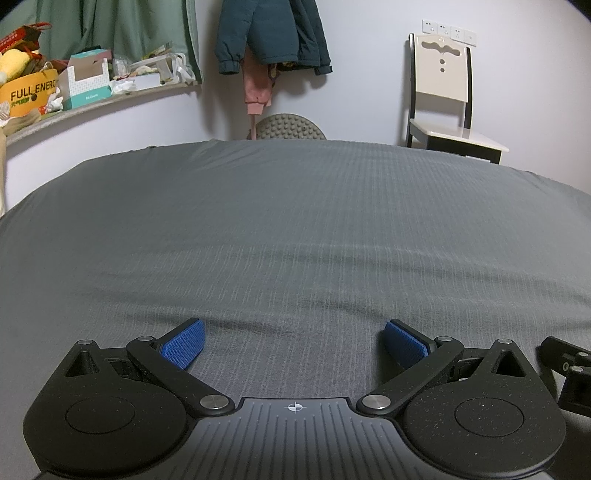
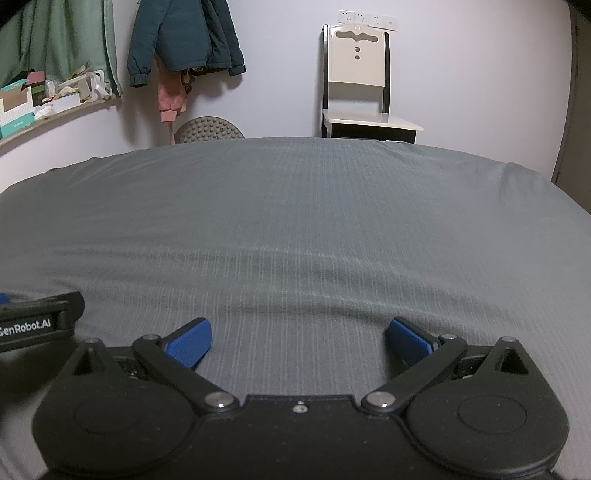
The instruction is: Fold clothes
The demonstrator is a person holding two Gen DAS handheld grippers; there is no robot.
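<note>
My left gripper point(image 1: 294, 341) is open and empty, its blue pads spread wide just above the grey bed sheet point(image 1: 295, 229). My right gripper point(image 2: 298, 339) is also open and empty, low over the same sheet point(image 2: 295, 221). The two grippers sit side by side: the right one's body shows at the right edge of the left wrist view point(image 1: 569, 373), and the left one's body shows at the left edge of the right wrist view point(image 2: 37, 321). No loose garment lies on the bed in either view. A teal jacket point(image 1: 271, 31) and a pink garment point(image 1: 258, 88) hang on the far wall.
A cream chair point(image 1: 443, 96) stands behind the bed at the right. A cluttered shelf point(image 1: 74, 85) with boxes runs along the left wall. A studded grey cushion point(image 1: 286, 127) peeks over the bed's far edge. A green curtain point(image 1: 110, 26) hangs at the upper left.
</note>
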